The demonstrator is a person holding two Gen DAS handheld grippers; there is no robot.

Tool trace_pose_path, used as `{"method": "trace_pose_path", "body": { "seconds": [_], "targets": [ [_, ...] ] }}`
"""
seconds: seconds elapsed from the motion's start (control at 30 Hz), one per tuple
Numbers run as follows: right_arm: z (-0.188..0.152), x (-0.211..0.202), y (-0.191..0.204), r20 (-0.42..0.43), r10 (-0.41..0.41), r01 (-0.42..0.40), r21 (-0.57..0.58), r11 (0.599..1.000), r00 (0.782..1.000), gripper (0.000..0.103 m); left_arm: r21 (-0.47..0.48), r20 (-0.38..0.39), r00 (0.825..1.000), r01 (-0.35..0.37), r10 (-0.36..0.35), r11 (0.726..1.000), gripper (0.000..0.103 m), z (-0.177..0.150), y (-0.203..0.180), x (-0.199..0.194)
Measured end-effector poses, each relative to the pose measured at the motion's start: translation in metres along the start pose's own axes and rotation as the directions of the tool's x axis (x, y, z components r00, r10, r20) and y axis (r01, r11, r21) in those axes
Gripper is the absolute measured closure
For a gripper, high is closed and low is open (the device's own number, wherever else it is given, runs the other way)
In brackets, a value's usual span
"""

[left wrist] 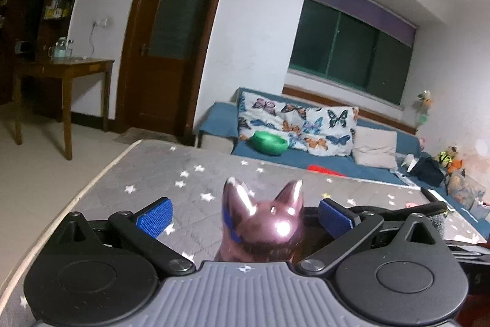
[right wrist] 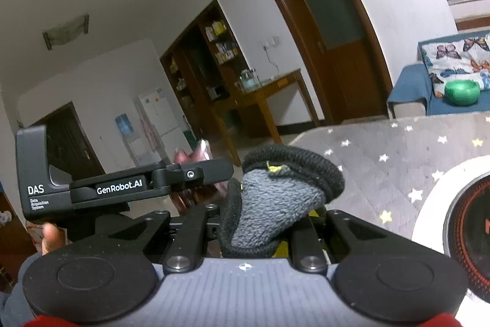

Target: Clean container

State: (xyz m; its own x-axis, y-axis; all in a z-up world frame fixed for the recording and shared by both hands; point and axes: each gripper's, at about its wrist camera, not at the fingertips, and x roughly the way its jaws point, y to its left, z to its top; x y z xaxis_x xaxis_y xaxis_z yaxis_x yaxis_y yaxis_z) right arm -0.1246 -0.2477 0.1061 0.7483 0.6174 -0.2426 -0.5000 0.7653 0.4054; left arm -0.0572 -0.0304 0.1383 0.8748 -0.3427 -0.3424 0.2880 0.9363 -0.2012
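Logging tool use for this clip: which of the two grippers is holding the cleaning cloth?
The right gripper, shut on the grey-and-black cloth. The left gripper carries no cloth; its blue pads stand open on either side of the shiny pink cat-shaped container.

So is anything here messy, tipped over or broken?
Nothing stands out. The shiny cat-shaped container sits upright between the open left gripper fingers, and the right gripper holds a grey cloth. No spills or damage show.
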Motion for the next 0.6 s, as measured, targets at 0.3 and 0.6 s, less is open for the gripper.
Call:
{"method": "trace_pose_path", "body": {
  "seconds": [0.3,0.6],
  "targets": [
    [0.007,0.002,0.002,0.014,0.021,-0.022,0.009,1.000,1.000,0.087,-0.056,0.042,0.999,0.001,0.001,0.998,0.000,0.018,0.000,0.003],
    [0.002,0.008,0.005,-0.009,0.014,-0.014,0.004,1.000,1.000,0.087,-0.146,0.093,0.984,-0.136,0.151,0.980,0.000,0.024,0.017,-0.004]
  ]
}}
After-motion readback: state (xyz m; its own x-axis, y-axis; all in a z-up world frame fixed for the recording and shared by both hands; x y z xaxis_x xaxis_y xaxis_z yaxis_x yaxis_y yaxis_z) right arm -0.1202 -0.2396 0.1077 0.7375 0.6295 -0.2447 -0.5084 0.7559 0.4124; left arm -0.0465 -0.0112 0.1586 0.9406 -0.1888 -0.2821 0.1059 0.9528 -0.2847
